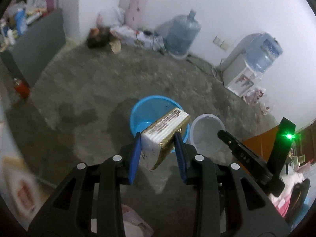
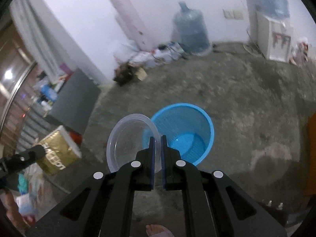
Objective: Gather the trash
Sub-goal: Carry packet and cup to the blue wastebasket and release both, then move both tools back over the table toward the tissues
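Two pieces of rubbish hang over a bare concrete floor (image 1: 94,83), one in each hand-held tool, and both face one blue plastic mesh wastebasket (image 2: 182,132). On the left, the left gripper (image 1: 158,138) pinches a gold-and-white wrapped rectangular packet (image 1: 164,138) between its blue pads; the packet's long axis runs forward and to the right, and its far end overlaps the near rim of the basket in the left wrist view. The packet appears held up in the air, not yet inside. The basket lies straight ahead of and below this tool, so a short forward reach should put the packet above the opening.

To the right, the right gripper (image 2: 157,138) is clamped narrowly on the rim of a clear round plastic tub (image 2: 130,142), which is tilted with its open mouth toward the camera. From this tool, the basket sits just ahead and slightly right, its rim overlapping the tub's edge in the picture; actual contact cannot be told.

As for contents, the basket shows a bare blue floor and looks empty, and the tub looks empty too. Both arms seem about equally near the basket.
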A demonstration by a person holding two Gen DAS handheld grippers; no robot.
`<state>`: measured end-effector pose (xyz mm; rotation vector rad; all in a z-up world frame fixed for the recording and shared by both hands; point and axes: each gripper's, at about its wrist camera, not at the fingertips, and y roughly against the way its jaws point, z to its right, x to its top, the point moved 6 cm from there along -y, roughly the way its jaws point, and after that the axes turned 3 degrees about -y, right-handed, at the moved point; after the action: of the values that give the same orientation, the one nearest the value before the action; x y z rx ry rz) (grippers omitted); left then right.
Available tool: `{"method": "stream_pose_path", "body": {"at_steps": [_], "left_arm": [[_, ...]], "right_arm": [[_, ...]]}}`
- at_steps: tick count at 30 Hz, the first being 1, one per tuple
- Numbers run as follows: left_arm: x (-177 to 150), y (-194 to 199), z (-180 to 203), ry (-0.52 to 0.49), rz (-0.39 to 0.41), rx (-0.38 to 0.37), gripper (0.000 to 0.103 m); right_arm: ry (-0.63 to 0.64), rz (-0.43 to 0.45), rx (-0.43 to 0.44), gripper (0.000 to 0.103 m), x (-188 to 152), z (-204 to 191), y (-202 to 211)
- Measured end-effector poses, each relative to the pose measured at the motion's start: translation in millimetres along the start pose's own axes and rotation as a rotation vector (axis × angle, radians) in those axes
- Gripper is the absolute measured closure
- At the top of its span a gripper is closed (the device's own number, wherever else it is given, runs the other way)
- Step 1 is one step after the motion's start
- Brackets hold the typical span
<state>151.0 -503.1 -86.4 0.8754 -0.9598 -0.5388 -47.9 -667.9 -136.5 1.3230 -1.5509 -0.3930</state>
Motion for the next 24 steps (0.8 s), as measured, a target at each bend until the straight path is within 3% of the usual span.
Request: {"method": "stream_pose_path", "body": {"at_steps": [4,6,7,8,10,14,18,24], "left_arm": [[27.8,-58.0,5.8,-0.006,-0.043,0.013,0.07],[39.6,-80.5,7.2,0.013,-0.049,0.013,0.064],[44.9,-89.7,7.3,0.023,-0.045,0.022,0.051],[49.9,-96.3,9.3,0.028,-0.034,0.037,0.04],[55.2,-100.3,10.5,0.036,-0.007,0.052,0.035],[54.0,-95.9,22.9,0.013,0.004,0.021,0.03],[43.4,-65.2,28.9,-0.033,0.052,0.014,0.027],[33.0,8.7,37.2,-0.053,0.179,-0.056,0.02]], "right_arm": [[-0.044,-0.049,-0.031,0.097,19.7,18.4,-49.8],[-0.059,-0.104,-0.05,0.096,25.4,27.2,-80.4],[-0.066,-0.133,-0.057,0.089,26.0,30.9,-91.9],[-0.074,-0.156,-0.067,0.073,24.0,35.5,-98.7],[-0.087,-0.161,-0.108,0.066,24.1,45.6,-108.2],[-0.096,-0.106,-0.095,0.064,23.0,48.3,-93.1],[-0.092,-0.034,-0.086,0.062,23.2,44.9,-61.9],[-0.005,0.132,-0.099,0.035,27.6,11.8,11.9]]}}
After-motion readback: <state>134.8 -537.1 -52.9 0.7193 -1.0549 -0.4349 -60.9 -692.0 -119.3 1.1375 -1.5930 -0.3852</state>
